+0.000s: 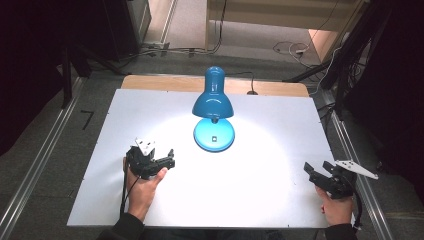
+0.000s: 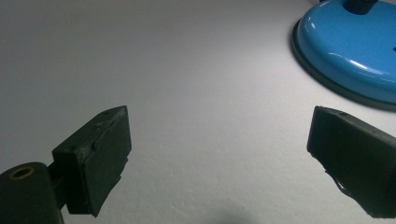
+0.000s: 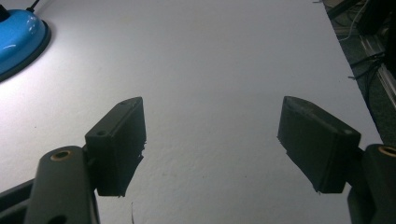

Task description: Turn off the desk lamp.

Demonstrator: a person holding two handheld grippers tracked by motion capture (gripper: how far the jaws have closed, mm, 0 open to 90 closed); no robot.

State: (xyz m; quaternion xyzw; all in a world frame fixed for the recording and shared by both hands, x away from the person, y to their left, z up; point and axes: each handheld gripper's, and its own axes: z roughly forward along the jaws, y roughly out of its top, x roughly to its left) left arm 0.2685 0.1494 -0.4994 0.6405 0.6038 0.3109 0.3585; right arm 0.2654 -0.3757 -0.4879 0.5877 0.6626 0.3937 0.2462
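A blue desk lamp (image 1: 213, 100) stands lit at the table's back middle, and its round base (image 1: 214, 135) rests on the white tabletop (image 1: 260, 190). My left gripper (image 1: 169, 159) is open, left of the base and pointing toward it. In the left gripper view its jaws (image 2: 219, 121) stand wide apart with nothing between them, and the base (image 2: 350, 51) lies ahead at the upper right. Near the table's right edge my right gripper (image 1: 318, 167) is open. Its jaws (image 3: 212, 105) are empty over bare tabletop, with the lamp base (image 3: 18, 37) far off at the upper left.
The lamp throws a bright pool of light on the table's middle. A black cord (image 1: 240, 75) runs back from the lamp over a wooden strip (image 1: 165, 82). Metal rails (image 1: 40, 160) flank the table, and cables (image 1: 295, 47) lie on the floor behind.
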